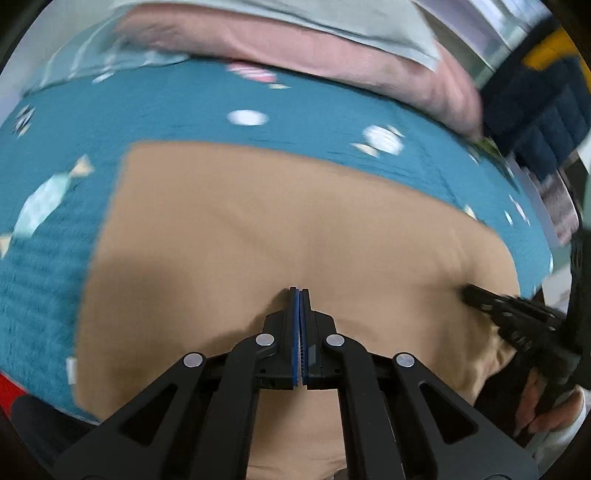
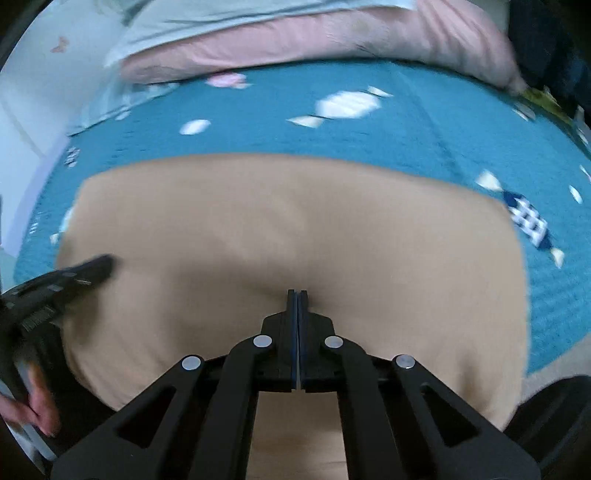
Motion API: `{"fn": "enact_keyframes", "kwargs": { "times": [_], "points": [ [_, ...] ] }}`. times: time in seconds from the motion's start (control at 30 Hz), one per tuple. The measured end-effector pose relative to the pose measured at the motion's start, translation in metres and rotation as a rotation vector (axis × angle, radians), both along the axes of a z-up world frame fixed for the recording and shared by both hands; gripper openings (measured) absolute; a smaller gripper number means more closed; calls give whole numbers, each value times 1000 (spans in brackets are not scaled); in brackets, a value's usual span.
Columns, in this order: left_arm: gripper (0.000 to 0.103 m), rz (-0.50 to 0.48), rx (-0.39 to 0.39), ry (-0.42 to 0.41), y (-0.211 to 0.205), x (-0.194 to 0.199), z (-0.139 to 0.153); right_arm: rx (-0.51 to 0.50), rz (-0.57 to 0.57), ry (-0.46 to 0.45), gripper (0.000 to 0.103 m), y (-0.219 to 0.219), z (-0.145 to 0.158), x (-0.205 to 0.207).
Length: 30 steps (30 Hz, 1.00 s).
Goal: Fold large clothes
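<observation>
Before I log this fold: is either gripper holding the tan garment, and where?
Both jaws are shut, but whether the left gripper or right gripper pinches the tan cloth garment cannot be told.

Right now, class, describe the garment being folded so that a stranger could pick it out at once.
Start from the teal bedspread printed with pale sweets. On it, nearer than the pink bedding, lies the tan garment, spread flat. It alone is plain and unpatterned.
</observation>
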State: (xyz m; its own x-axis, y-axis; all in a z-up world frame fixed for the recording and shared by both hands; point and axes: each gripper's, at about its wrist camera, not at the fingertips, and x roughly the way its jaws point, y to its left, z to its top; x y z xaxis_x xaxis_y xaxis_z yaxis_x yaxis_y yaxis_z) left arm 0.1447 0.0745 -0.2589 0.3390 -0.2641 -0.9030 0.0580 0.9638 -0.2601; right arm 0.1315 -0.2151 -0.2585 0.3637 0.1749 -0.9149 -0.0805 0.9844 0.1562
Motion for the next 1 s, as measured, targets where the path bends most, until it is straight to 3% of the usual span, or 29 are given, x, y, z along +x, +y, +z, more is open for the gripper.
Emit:
{"fn": "enact_keyframes", "kwargs": {
  "times": [0.13,0.23,0.27,0.37,0.47,0.57,0.7,0.9,1.0],
  "points": [
    [3,126,59,-1,55,-5,1,-87,-114,13,0,-52,-1,-3],
    [3,168,2,26,79,-3,-6,-25,-162,57,0,-75,-18,-2],
    [3,159,20,26,78,-1,-9,-25,-158,58,0,-73,-22,-2],
    [3,131,88,39,65,6,-14,-106,-124,49,0,-55,-17,3],
    [3,106,54,-14,56,7,10,-42,-113,7,3,-56,5,-3],
    [3,27,87,-97,36,14,42,23,-126,-56,3,-60,33,2],
    [3,-42,44,-145,6,33,56,41,-94,-104,5,-38,52,29],
    [3,-126,18,-100,-46,63,24,63,10,-48,5,18,29,67],
    [3,-124,74,-50,-52,76,-4,37,25,6,5,27,5,78]
  ]
}}
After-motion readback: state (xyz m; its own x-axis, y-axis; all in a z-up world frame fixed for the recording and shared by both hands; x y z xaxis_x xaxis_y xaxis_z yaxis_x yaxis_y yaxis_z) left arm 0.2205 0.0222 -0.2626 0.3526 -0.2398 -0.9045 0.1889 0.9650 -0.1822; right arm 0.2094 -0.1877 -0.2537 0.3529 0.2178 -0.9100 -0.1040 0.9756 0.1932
